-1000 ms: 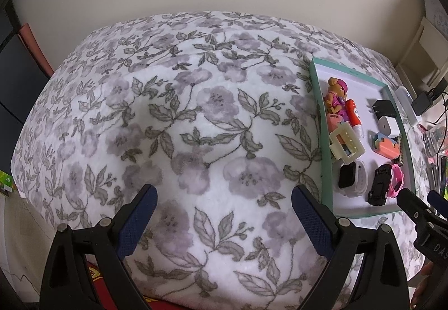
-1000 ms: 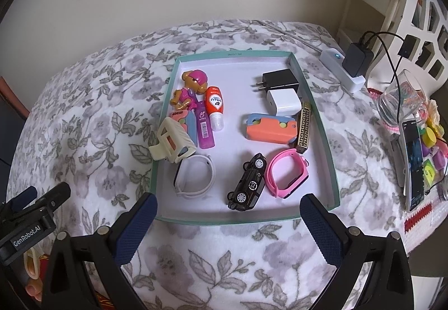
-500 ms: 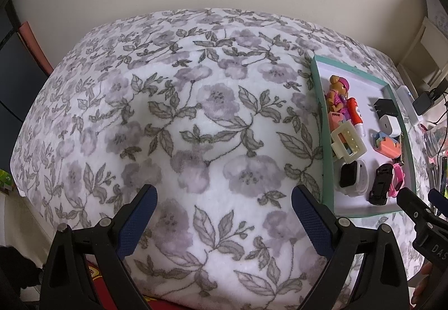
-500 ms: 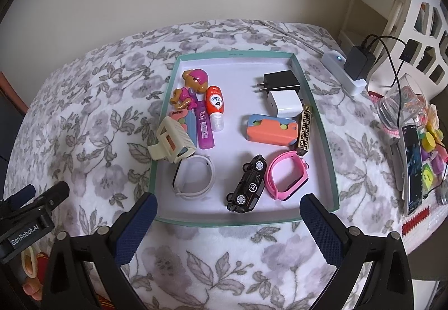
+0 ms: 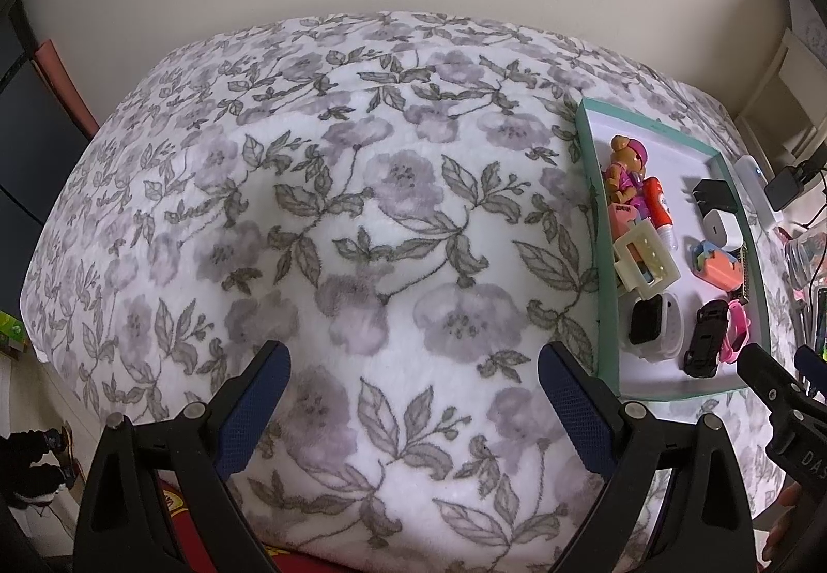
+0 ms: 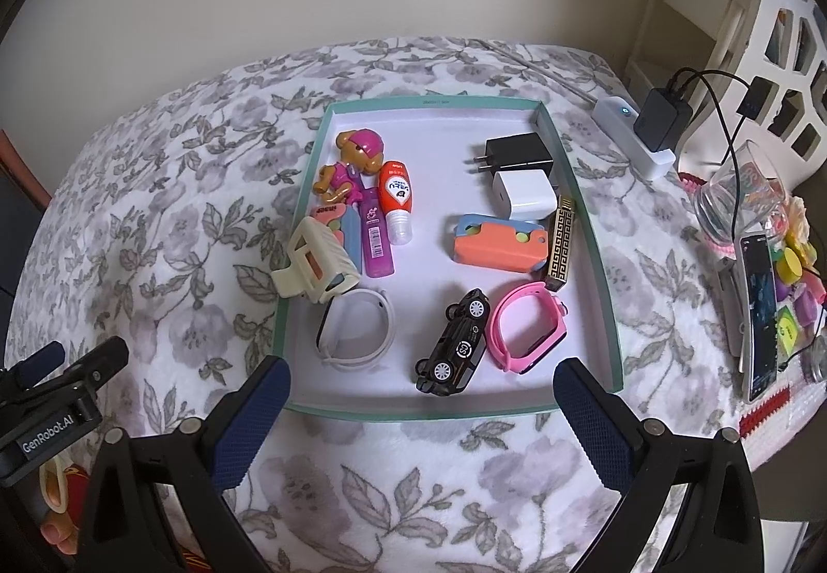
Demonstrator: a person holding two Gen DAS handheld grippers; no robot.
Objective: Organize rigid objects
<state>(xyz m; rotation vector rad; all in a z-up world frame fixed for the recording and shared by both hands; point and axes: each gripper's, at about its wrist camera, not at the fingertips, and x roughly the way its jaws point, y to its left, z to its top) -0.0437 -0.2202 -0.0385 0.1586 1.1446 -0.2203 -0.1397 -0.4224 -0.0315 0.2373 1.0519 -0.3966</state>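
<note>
A shallow teal-rimmed tray [image 6: 594,262] lies on the floral blanket and holds several small objects. Among them are a black toy car [image 6: 457,345], a pink watch [image 6: 527,327], a white watch [image 6: 356,332], a cream hair claw [image 6: 315,262], a bear figure [image 6: 351,159], black and white chargers [image 6: 517,169] and an orange and blue case [image 6: 499,244]. My right gripper [image 6: 421,418] stands open just short of the tray's near rim, nothing between its fingers. My left gripper [image 5: 411,412] is open over bare blanket, left of the tray [image 5: 594,262].
Right of the tray are a white power strip [image 6: 630,133] with a plugged-in adapter and cables, a glass jar [image 6: 739,195], a phone [image 6: 757,314] and small colourful items. A white shelf [image 6: 744,19] stands at the back right. The blanket [image 5: 310,211] spreads wide to the left.
Both views have shifted only slightly: the tray sits a little further away in the right wrist view. Nothing was picked up or released.
</note>
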